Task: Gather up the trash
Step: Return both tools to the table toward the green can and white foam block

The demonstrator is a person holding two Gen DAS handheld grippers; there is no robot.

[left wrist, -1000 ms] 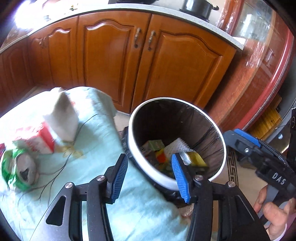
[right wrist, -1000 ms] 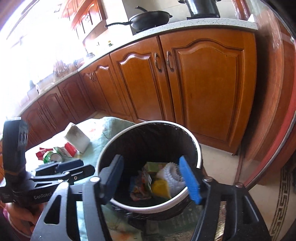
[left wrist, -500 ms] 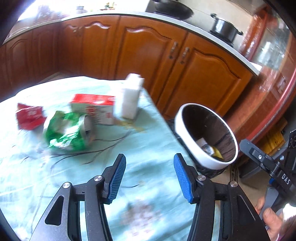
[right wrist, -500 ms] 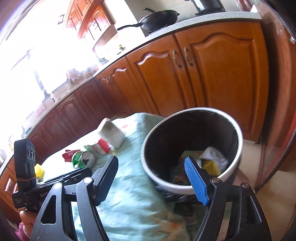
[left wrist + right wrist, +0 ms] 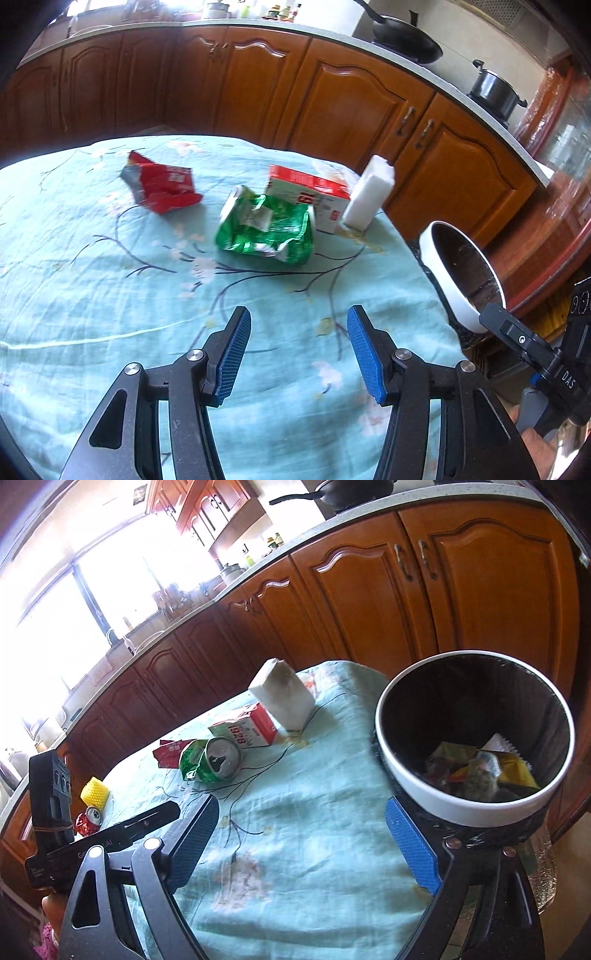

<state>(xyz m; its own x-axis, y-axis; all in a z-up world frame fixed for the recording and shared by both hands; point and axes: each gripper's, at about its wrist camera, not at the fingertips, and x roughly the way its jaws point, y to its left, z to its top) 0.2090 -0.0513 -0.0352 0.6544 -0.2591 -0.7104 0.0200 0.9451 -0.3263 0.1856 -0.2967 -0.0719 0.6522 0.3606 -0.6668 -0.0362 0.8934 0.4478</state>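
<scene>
Green crushed can (image 5: 266,229) lies ahead on the counter (image 5: 110,295); my left fingers (image 5: 297,354) and right fingers (image 5: 303,842) gape empty — next grab, then bin (image 5: 402,775).

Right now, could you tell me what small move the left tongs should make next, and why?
Probably ease the open, empty left tongs forward over the crushed green can: it lies nearest on the teal tablecloth, while the white-rimmed bin already holds trash.

Two crushed cans (image 5: 212,760) (image 5: 88,819), two cartons (image 5: 308,197) (image 5: 367,194), one red wrapper (image 5: 162,182), one bin (image 5: 476,808)
</scene>
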